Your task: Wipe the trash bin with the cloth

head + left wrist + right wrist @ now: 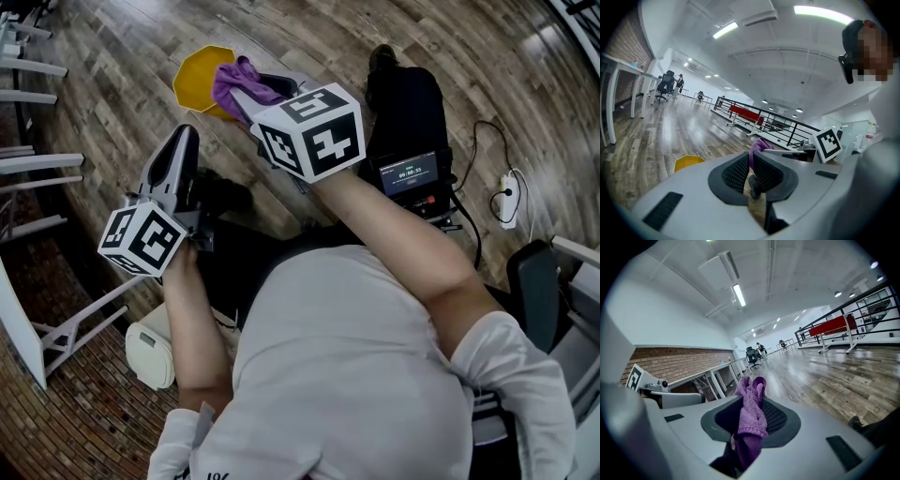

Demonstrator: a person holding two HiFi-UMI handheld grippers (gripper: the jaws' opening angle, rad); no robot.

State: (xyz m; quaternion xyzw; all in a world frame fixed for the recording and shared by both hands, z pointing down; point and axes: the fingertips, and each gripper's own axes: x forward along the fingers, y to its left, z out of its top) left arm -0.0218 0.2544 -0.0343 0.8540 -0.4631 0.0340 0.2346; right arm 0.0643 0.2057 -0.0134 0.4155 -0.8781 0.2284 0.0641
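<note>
Where the bin lies: on the floor ahead of me and slightly left. The bin (pixel 194 86) shows as a yellow eight-sided shape seen from above.
Cloth: purple and bunched (pixel 240 81), hanging from my right jaws with a loose tuft standing above the tips.
Right gripper: the right gripper (pixel 751 401) has its jaws clamped on the cloth, with fabric filling the whole gap between the pads.
Left gripper: the left gripper (pixel 184 133) has its jaws drawn together to a thin slit, with nothing between them. It hangs left of the bin and nearer my body.
Governing relation: the bin sits directly beyond and below my right fingertips. In the head view the cloth overlaps the bin's right edge.
Contact: I cannot tell. The overlap may be height only, since no view shows cloth pressed on yellow.
Bin axis: no long side shows from above, and the outline is even all round.
Nearer hand: right, by a clear margin. The left points past the bin's left side.
Judgement, step: cloth positioned at the bin, wiping not confirmed.
Judgement, next move: I lower the right gripper forward and leftward until the cloth bears on the bin's edge, then sweep along it.
Judgement, risk: the bin is unsupported by my left and may slide under pressure.
</note>
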